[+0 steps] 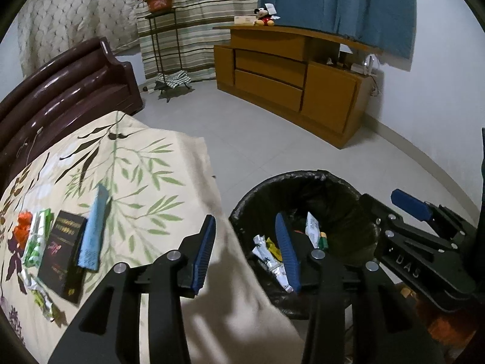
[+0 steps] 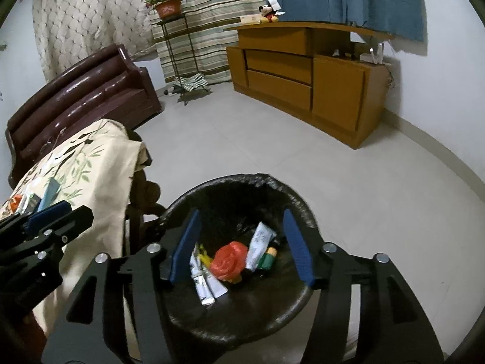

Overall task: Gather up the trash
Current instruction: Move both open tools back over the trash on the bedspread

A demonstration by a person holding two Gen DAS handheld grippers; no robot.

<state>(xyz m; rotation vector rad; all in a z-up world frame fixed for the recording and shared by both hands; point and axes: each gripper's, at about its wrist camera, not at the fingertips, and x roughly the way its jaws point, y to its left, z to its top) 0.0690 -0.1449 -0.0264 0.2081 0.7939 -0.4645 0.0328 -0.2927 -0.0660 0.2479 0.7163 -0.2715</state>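
Note:
A black-lined trash bin (image 2: 230, 182) stands on the floor beside the table; it also shows in the left wrist view (image 1: 303, 176). In it lie a red plastic bag (image 2: 229, 257), a white tube (image 2: 259, 245), a green item (image 2: 266, 259) and white wrappers (image 2: 206, 282). My right gripper (image 2: 242, 245) is open and empty right above the bin. My left gripper (image 1: 247, 251) is open and empty between the table edge and the bin. On the floral tablecloth (image 1: 145, 163) lie a green-white wrapper (image 1: 36, 236), an orange item (image 1: 22, 227), a dark box (image 1: 63, 251) and a blue packet (image 1: 94, 233).
A dark brown sofa (image 1: 60, 91) stands behind the table. A wooden cabinet (image 1: 291, 79) with a Mickey toy (image 1: 265, 16) stands against the far wall. A plant stand (image 1: 165, 45) is by the curtains. Grey tiled floor (image 1: 257, 142) lies between.

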